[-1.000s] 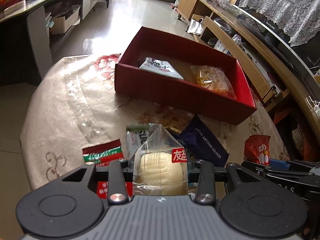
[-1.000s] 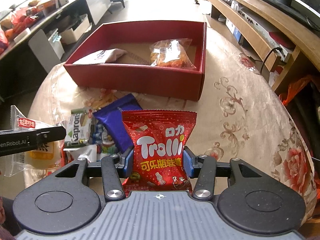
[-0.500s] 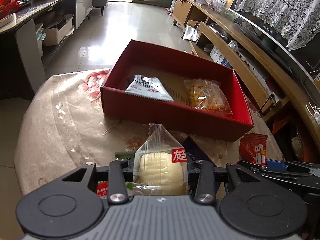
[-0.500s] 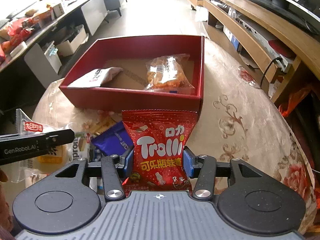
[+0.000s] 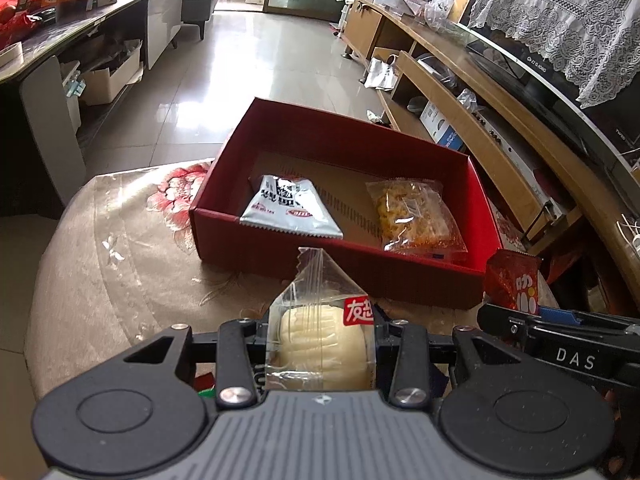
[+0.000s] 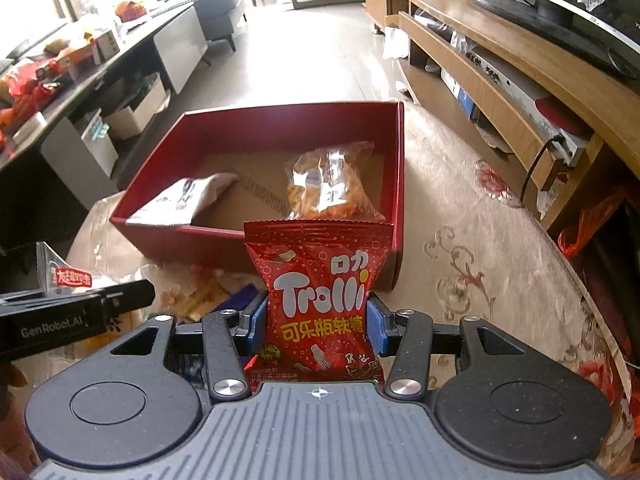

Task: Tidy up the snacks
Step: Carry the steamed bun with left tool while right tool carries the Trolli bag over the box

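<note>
My left gripper point(image 5: 320, 340) is shut on a clear bag with a pale bun point(image 5: 320, 336), held above the table just short of the red box's point(image 5: 320, 256) near wall. My right gripper point(image 6: 316, 320) is shut on a red Trolli candy bag point(image 6: 318, 292), also in front of the red box point(image 6: 256, 128). Inside the box lie a silver-white snack packet point(image 5: 288, 208) and a clear bag of orange snacks point(image 5: 416, 216). The right gripper and its bag point(image 5: 512, 284) show at the right of the left wrist view.
The box stands on a round table with a beige floral cloth point(image 5: 120, 264). Loose snacks lie under the grippers, among them a purple packet point(image 6: 240, 296). A long wooden TV bench point(image 6: 500, 60) runs along the right. Low cabinets point(image 5: 100, 40) stand at the left.
Both grippers have risen and moved forward toward the red box, each keeping its bag. The loose snacks on the table have dropped mostly out of view beneath them.
</note>
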A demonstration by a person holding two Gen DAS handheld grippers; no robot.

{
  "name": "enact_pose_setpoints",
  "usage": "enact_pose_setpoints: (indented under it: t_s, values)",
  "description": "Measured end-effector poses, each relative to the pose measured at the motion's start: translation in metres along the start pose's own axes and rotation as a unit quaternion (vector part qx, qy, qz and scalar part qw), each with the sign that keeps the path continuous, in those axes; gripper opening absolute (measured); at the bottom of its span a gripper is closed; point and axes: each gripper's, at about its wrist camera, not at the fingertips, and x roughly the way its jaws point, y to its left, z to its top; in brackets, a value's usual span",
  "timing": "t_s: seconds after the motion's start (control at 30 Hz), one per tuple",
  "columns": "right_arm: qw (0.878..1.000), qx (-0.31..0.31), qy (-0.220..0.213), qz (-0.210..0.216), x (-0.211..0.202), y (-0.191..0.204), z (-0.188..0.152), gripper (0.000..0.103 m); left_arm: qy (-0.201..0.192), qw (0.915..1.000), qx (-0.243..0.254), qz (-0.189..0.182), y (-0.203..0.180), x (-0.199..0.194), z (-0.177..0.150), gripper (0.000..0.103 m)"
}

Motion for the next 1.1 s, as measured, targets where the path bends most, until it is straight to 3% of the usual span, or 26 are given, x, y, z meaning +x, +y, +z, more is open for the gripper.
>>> enact_pose_setpoints:
  t_s: [1.1]
  values:
    - [1.000,0.016,-0.021,0.004,0.029,0.003,0.054,0.057,-0.027,0.9995,-0.010,-0.013,-0.012,0.030,0.064,0.038]
